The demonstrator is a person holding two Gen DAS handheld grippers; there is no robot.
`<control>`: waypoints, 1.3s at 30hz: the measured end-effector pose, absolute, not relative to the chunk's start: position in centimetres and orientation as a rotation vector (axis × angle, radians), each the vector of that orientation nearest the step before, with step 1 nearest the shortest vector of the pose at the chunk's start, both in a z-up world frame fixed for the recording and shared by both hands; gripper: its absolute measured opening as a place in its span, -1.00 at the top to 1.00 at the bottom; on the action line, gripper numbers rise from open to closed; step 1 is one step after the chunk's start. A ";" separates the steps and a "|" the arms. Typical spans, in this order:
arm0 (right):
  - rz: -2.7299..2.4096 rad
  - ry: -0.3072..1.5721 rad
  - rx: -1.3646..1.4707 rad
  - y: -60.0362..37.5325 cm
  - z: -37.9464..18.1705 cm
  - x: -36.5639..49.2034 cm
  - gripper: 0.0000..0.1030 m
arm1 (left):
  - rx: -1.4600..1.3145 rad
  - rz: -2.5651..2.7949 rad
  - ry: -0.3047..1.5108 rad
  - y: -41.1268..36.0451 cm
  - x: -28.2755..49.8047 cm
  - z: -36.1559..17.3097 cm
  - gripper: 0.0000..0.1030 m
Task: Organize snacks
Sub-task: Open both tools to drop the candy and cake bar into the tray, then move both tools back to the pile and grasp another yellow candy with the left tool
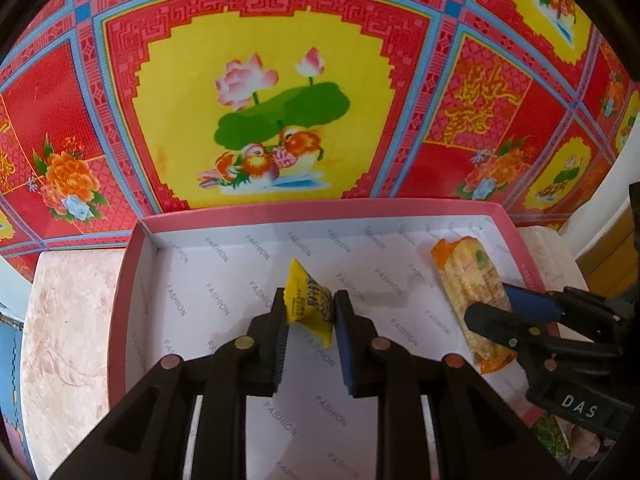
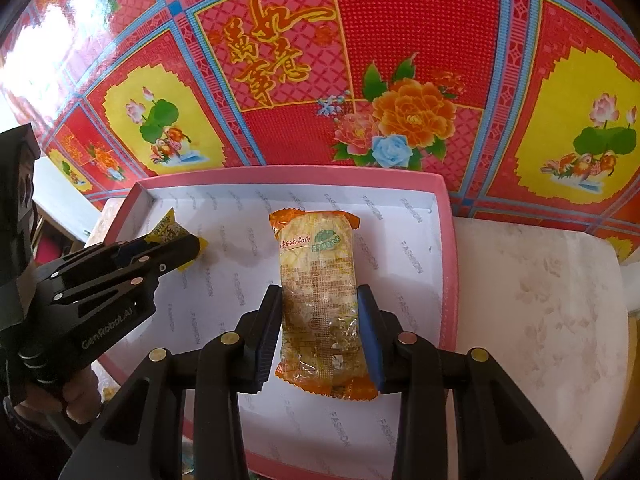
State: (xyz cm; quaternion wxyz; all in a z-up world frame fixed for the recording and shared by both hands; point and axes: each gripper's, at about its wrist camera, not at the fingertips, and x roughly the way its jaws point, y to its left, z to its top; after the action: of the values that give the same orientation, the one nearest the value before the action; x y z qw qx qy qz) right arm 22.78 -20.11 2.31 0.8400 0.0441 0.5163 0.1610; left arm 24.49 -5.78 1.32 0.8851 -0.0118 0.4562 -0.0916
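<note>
Looking along the left gripper [image 1: 308,312], the left wrist view shows the small yellow candy packet [image 1: 307,300] head-on between the pads, while the right wrist view shows it only partly, tucked behind that gripper's fingers at nine o'clock. The right wrist view alone shows a hand [image 2: 78,394] on the left gripper's handle and the print on the long orange-edged snack pack [image 2: 320,300].

Both snacks sit over the white "FASHION" lining of a shallow pink-rimmed box [image 1: 320,210], which rests on a pale marbled surface [image 1: 68,320]; a red, yellow and blue floral cloth [image 1: 260,120] fills the twelve o'clock background. In the left view the right gripper [image 1: 490,312] crosses the long pack at three o'clock, hiding its middle.

The left jaws are pinched nearly together on the candy packet. The right jaws stand narrowly apart, both pads pressed against the long pack's sides.
</note>
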 end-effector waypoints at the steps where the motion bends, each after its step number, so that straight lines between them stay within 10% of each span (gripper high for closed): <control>1: 0.349 1.088 0.095 -20.0 2.4 22.7 0.26 | -0.024 -0.187 0.945 -5.9 24.4 1.5 0.56; 39: 0.329 0.977 0.152 -23.4 9.0 14.5 0.10 | -0.072 -0.141 0.901 -2.9 15.0 7.8 0.25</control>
State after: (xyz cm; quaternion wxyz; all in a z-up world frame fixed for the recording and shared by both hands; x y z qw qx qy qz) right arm 14.55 -23.39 9.04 0.8673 0.0728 0.4666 0.1571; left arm 15.01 -2.94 7.78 0.8973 -0.0350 0.4348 -0.0679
